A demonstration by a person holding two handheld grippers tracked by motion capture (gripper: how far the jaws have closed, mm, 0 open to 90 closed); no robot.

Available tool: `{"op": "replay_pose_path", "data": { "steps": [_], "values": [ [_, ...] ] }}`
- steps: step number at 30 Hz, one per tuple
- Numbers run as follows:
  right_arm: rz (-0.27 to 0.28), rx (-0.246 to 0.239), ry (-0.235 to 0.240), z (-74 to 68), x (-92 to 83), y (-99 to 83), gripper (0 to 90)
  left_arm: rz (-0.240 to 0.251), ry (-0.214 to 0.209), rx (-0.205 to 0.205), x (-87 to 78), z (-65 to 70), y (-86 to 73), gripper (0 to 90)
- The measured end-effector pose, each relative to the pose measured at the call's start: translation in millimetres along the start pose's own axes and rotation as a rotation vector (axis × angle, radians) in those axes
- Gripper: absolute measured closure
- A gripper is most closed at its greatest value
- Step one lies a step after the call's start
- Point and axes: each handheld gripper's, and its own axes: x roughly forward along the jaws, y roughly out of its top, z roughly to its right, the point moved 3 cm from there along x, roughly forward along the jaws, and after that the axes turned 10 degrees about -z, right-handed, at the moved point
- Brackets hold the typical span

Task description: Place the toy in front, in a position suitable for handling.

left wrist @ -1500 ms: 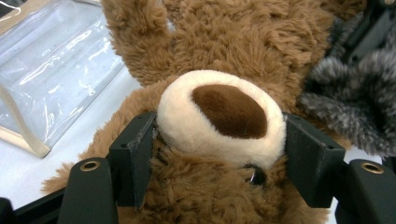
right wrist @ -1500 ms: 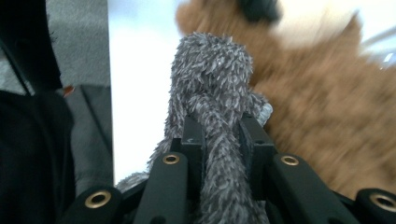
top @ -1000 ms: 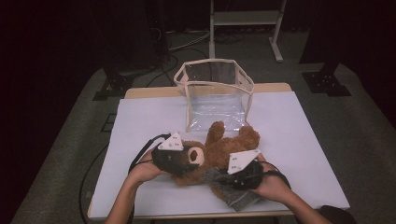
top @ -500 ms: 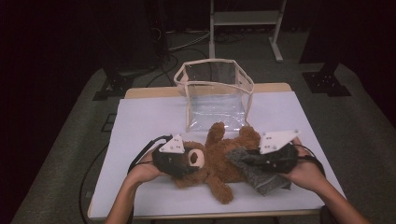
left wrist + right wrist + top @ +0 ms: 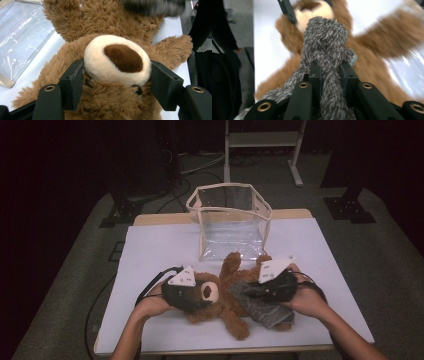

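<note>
Jaws of the left gripper [image 5: 187, 292] clamped the teddy bear [image 5: 227, 295] by its head near the table's [image 5: 150, 245] front edge; the right gripper [image 5: 262, 287] pinched the grey cloth [image 5: 267, 310] over its body. Dressing seemed underway; next, draw the cloth across.

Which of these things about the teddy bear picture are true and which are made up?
1. The left gripper has its jaws around the teddy bear's head. True.
2. The right gripper holds nothing. False: its jaws pinch a fuzzy grey cloth.
3. The teddy bear sits inside the clear bag. False: it lies on the table in front of the bag.
4. The clear bag stands open at the top. True.
</note>
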Motion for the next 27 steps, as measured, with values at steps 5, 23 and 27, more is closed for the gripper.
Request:
{"op": "replay_pose_path", "data": {
  "steps": [5, 23, 27],
  "values": [
    [-0.034, 0.056, -0.110, 18.3, -37.4, -27.2, 74.1, -0.007, 0.000, 0.006, 0.1, 0.9, 0.5, 33.1],
    [-0.020, -0.015, -0.021, 17.7, 4.6, 18.5, 74.0, -0.018, 0.000, 0.033, -0.2, 3.0, 1.1, 33.2],
    [-0.018, -0.053, 0.036, 11.2, 27.2, 40.8, 73.9, -0.017, -0.003, 0.046, -0.1, 4.1, 0.6, 33.5]
  ]
}}
